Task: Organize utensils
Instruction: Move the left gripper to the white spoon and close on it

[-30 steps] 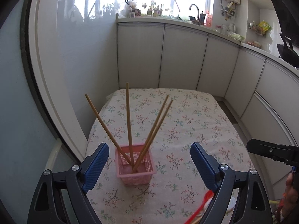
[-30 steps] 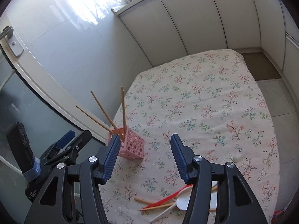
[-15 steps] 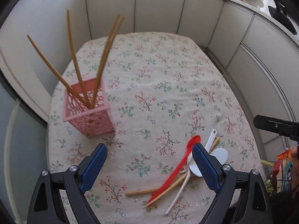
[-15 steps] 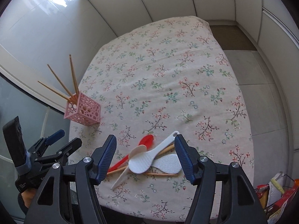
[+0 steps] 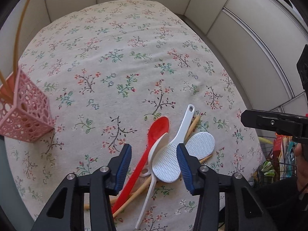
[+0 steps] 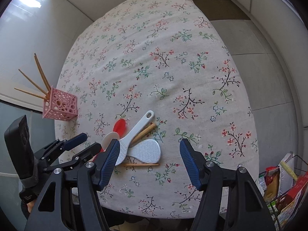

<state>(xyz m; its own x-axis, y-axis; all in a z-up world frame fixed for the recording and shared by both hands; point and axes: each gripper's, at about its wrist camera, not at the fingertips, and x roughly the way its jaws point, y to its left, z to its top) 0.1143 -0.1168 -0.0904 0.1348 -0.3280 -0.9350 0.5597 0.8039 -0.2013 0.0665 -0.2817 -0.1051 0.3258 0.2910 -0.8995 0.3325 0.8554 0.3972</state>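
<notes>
A pile of utensils lies near the table's front edge: a red spoon point(image 5: 154, 134), a white spoon point(image 5: 157, 150), two white rice paddles point(image 5: 173, 159) point(image 5: 201, 144) and wooden chopsticks point(image 5: 134, 190). My left gripper point(image 5: 154, 163) is open, its jaws straddling the red spoon and the nearer paddle just above them. A pink lattice holder point(image 5: 25, 113) with several chopsticks stands at the left edge. My right gripper point(image 6: 148, 157) is open, above the paddle point(image 6: 146, 151), holding nothing. The holder point(image 6: 60, 105) also shows in the right wrist view.
The table carries a floral cloth point(image 6: 173, 67). White cabinets point(image 5: 250, 38) curve around the far and right sides. Bags and boxes point(image 6: 284, 188) sit on the floor at the right front.
Both grippers dropped lower and closer to the utensil pile. The left gripper moved right, away from the holder, and its jaws narrowed around the red spoon and paddle.
</notes>
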